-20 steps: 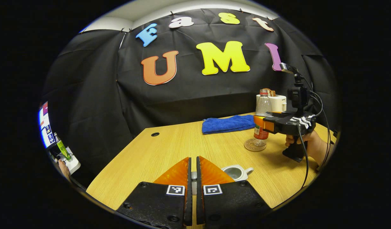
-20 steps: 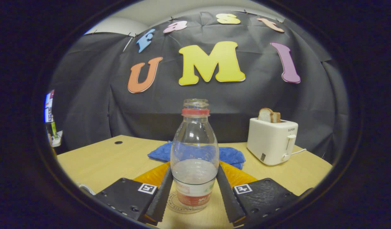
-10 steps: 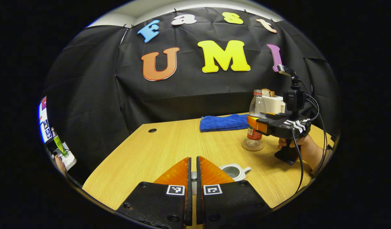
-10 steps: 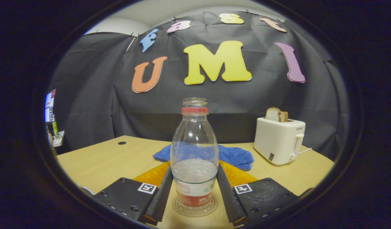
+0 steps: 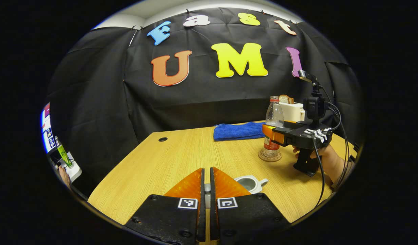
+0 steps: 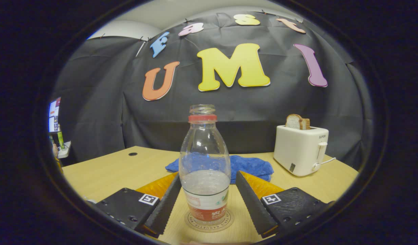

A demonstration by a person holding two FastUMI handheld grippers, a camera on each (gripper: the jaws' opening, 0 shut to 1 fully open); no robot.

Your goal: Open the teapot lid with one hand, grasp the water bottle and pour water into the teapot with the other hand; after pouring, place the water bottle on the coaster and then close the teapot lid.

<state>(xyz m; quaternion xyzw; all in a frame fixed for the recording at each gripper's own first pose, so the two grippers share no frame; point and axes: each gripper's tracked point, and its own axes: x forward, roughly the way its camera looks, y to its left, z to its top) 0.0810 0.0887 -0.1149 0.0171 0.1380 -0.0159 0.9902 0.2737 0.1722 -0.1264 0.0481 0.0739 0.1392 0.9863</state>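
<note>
Left gripper view
- Our left gripper (image 5: 205, 190): we see its two fingers drawn almost together with a thin slit between them; a small pale piece sits in that slit, which we judge to be the lid (image 5: 207, 188), pinched there.
- Teapot (image 5: 251, 183): it stands on the table (image 5: 168, 160) just ahead and to the right of our fingertips, mouth open and facing up, spout pointing right.
- Teapot contents: the inside looks pale and shiny; we cannot tell how much water is in it.
- Key relation: the lid hangs beside and slightly left of the open mouth, so we judge the coming move to be a short shift right and then down.
- Nearer hand: our left is right by the teapot; the right gripper (image 5: 275, 134) and its hand (image 5: 326, 160) are well apart, across the table.
- Bottle (image 5: 272, 127): upright on the coaster (image 5: 270, 157), between the far gripper's fingers.

Right gripper view
- Our right gripper (image 6: 208, 197): fingers spread, one on each side of the bottle (image 6: 204, 170) with a gap showing on both sides, so it grips nothing.
- Bottle: long axis vertical, no cap, base centred on the coaster (image 6: 209, 221).
- Bottle contents: water up to about mid-height.
- Step: we judge the bottle placed and let go; closing the lid remains.
</note>
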